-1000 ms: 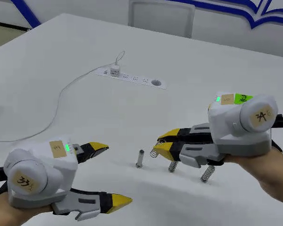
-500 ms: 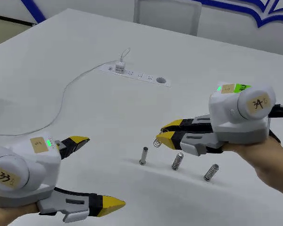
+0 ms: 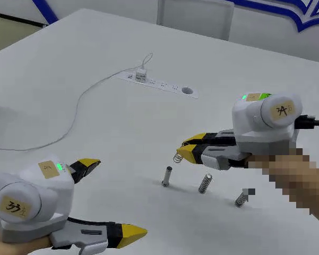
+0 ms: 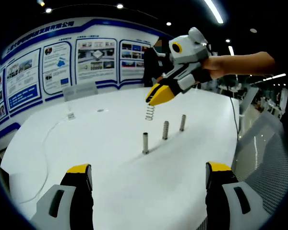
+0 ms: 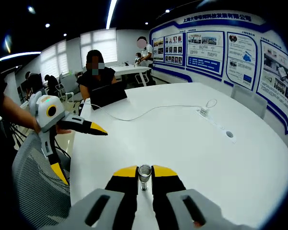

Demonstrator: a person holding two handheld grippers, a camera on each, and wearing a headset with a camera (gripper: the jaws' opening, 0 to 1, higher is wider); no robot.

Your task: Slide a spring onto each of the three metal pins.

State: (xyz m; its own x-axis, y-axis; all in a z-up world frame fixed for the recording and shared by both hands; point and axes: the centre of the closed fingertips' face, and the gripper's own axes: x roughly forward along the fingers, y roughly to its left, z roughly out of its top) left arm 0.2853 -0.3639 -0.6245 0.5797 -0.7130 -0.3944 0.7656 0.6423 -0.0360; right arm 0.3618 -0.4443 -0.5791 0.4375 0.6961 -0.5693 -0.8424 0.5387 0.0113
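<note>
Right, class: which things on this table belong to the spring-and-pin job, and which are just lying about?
Job: spring held by the right gripper; bare pin; middle sprung pin; end sprung pin.
Lying about: power strip; white cable; chair.

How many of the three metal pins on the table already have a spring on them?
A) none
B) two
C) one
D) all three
B: the middle pin and the end pin each wear a spring. The bare pin has none, and the right gripper is shut on a loose spring.
</note>
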